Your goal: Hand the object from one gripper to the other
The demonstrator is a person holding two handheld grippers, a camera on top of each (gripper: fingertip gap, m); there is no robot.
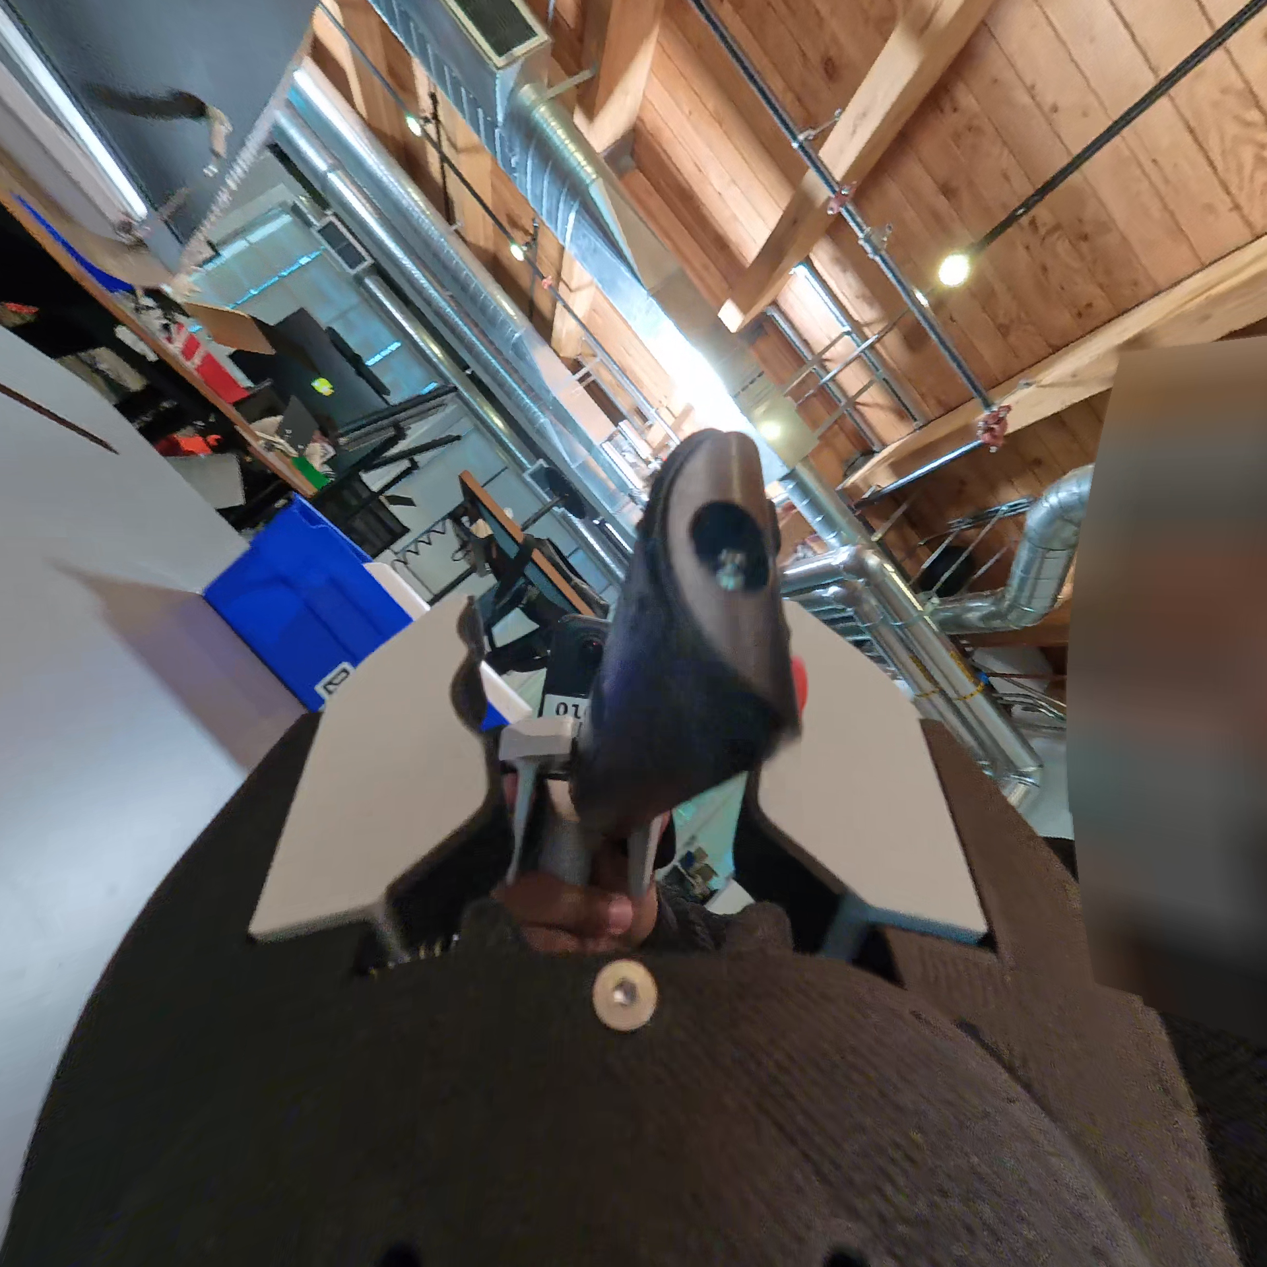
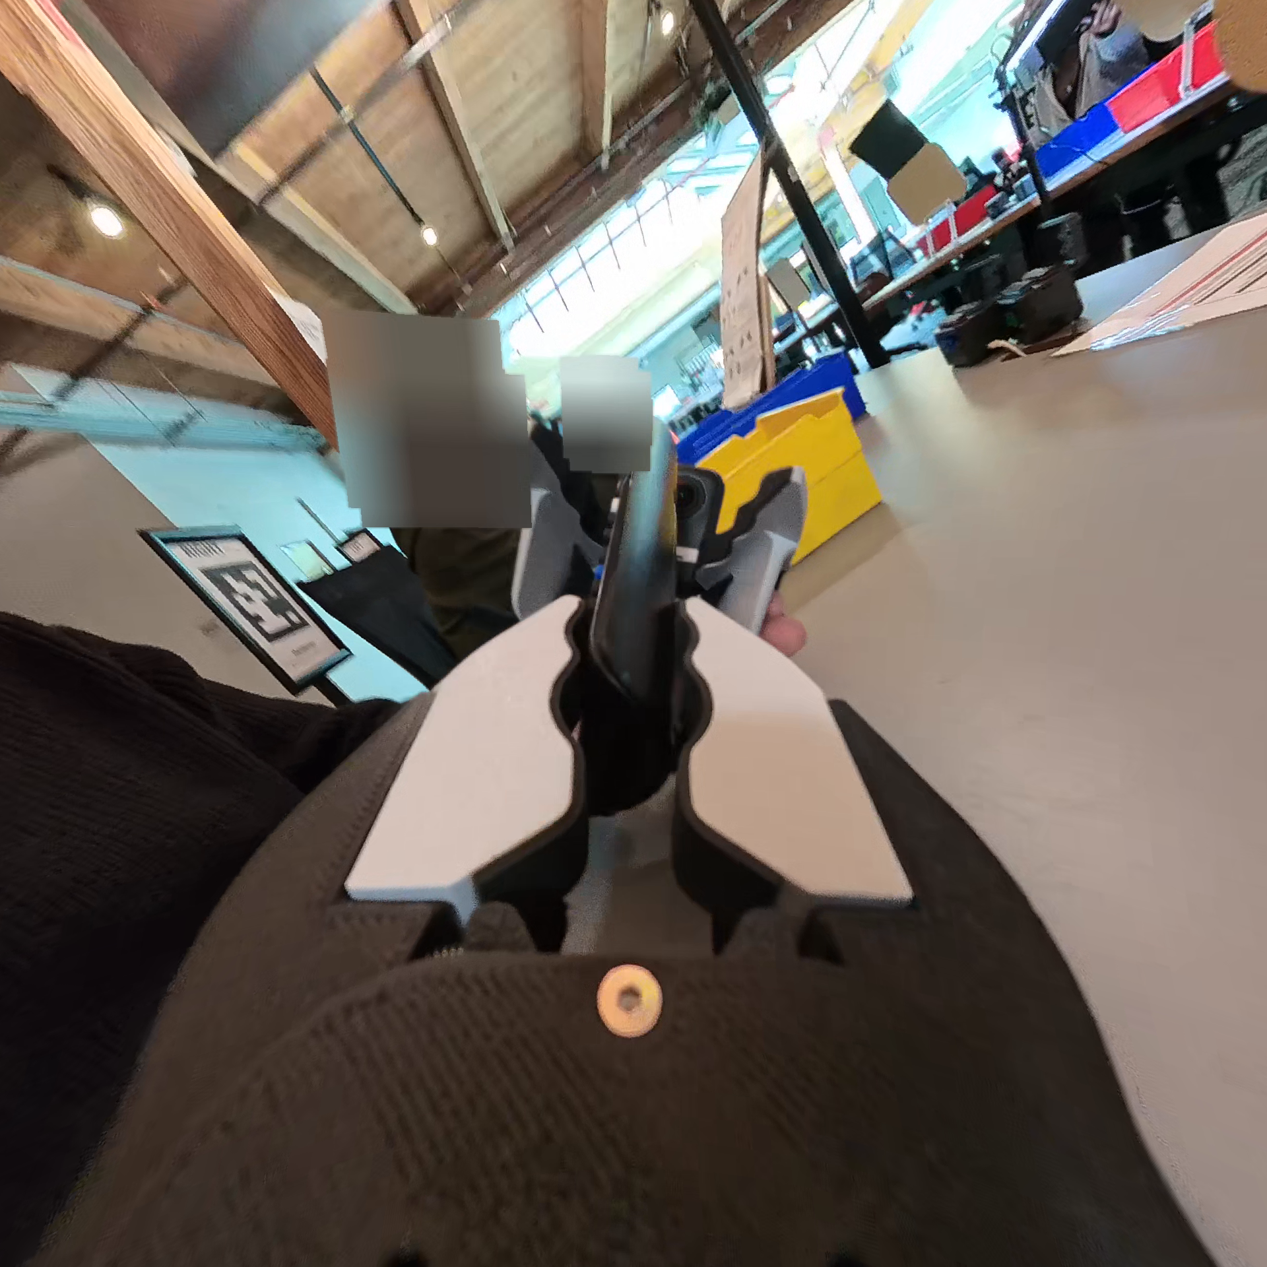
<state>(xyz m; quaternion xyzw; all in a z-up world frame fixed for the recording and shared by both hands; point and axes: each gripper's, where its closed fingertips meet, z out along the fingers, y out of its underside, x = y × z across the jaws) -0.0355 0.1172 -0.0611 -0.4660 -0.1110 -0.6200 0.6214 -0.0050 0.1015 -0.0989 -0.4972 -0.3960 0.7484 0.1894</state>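
Note:
The object is a dark, flat plastic piece with an oval hole (image 1: 699, 637). In the right wrist view it stands edge-on (image 2: 634, 583). My right gripper (image 2: 631, 607) is shut on its near end, white fingers pressed to both faces. In the left wrist view the right gripper's grey fingers (image 1: 522, 809) show beyond, clamped on the object's far end, with a hand below. My left gripper (image 1: 631, 617) is open, its white fingers wide apart on either side of the object. One of its grey fingers (image 2: 768, 548) shows beside the object in the right wrist view.
A beige table (image 2: 1028, 617) runs to the right, with a yellow bin (image 2: 809, 452), a blue bin (image 2: 775, 404) and a cardboard sheet (image 2: 1200, 274). A framed sign (image 2: 254, 596) stands at the left. Another blue bin (image 1: 302, 617) sits left of the left gripper. Spacing between my two grippers at the tips: around 5 centimeters.

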